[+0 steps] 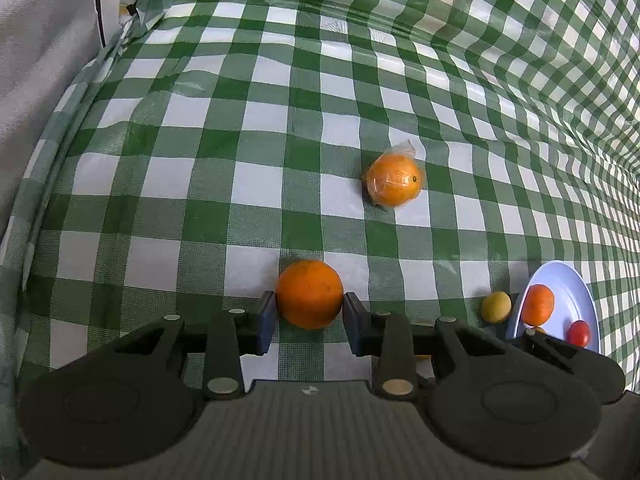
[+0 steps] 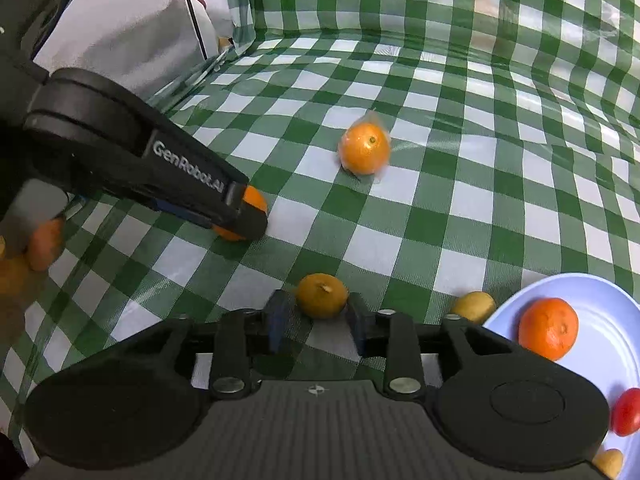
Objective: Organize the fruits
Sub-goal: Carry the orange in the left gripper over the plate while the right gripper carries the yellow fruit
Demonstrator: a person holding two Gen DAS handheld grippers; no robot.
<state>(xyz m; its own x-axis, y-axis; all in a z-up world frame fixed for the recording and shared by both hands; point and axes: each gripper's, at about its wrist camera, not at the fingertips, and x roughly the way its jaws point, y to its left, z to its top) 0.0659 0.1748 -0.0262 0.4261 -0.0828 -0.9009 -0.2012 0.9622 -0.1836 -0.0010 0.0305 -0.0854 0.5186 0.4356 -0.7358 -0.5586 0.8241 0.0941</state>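
Observation:
My left gripper (image 1: 309,316) is shut on a large orange (image 1: 310,294), which rests on the green checked cloth; it also shows in the right wrist view (image 2: 256,200), mostly hidden by the fingers. My right gripper (image 2: 318,312) has its jaws around a small yellow-orange citrus (image 2: 322,295) with slight gaps at both sides. A plastic-wrapped orange (image 1: 394,180) (image 2: 364,148) lies farther back. A pale blue plate (image 1: 576,292) (image 2: 608,320) at the right holds a tangerine (image 1: 538,304) (image 2: 549,328) and a red tomato (image 1: 579,333) (image 2: 626,412).
A small yellow-green fruit (image 1: 496,307) (image 2: 474,306) lies on the cloth just left of the plate. Another small yellow fruit (image 2: 608,462) sits at the plate's near edge. A white bag (image 2: 132,32) stands at the far left. The checked cloth rises as a wall behind.

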